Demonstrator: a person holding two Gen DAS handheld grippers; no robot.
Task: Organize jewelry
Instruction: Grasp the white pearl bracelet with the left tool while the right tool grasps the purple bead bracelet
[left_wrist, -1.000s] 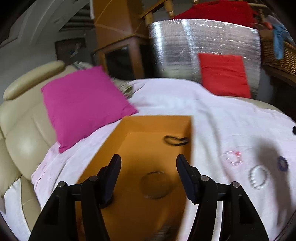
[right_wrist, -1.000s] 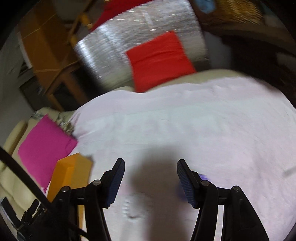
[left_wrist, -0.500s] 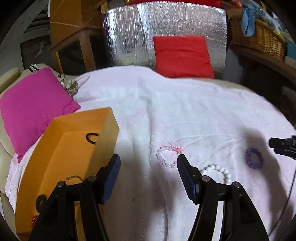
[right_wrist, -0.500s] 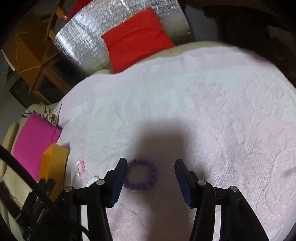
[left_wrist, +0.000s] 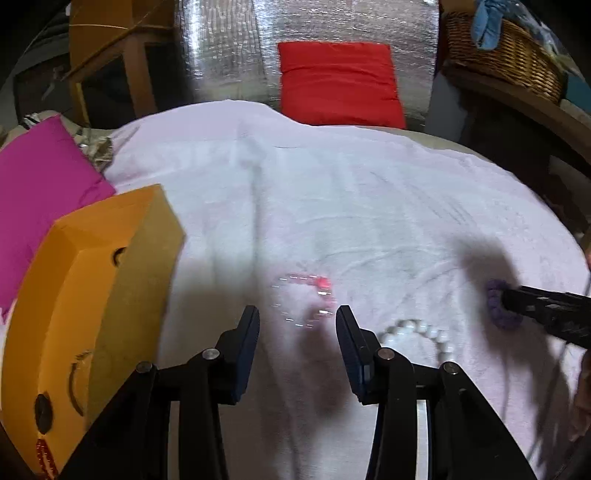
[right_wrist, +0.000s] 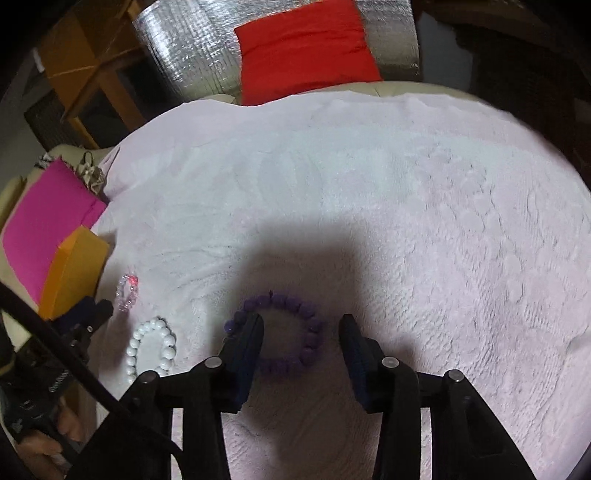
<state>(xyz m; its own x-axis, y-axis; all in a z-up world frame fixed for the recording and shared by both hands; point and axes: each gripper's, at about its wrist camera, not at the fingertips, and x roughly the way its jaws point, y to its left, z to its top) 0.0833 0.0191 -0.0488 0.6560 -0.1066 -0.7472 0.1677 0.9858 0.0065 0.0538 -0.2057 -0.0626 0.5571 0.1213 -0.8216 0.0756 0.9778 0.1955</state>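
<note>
A clear bracelet with a pink bead (left_wrist: 308, 299) lies on the white towel (left_wrist: 332, 192), just ahead of my open left gripper (left_wrist: 297, 325). A white pearl bracelet (left_wrist: 421, 334) lies to its right. A purple bead bracelet (right_wrist: 291, 332) lies under my open right gripper (right_wrist: 301, 332), whose left finger rests on its left side. The orange box (left_wrist: 92, 295) at the left holds a few dark rings and a red piece. In the right wrist view the clear bracelet (right_wrist: 127, 293), the pearl bracelet (right_wrist: 151, 345) and the box (right_wrist: 72, 271) sit at the left.
A magenta cushion (left_wrist: 40, 184) lies beyond the box. A red cushion (left_wrist: 338, 88) leans on a silver foil panel (left_wrist: 229, 55) at the back. A wicker basket (left_wrist: 506, 55) stands back right. The towel drops off at its right edge.
My left gripper swung from over the orange box rightward to the clear bracelet. My right gripper came down over the purple bracelet, which now lies between its fingers.
</note>
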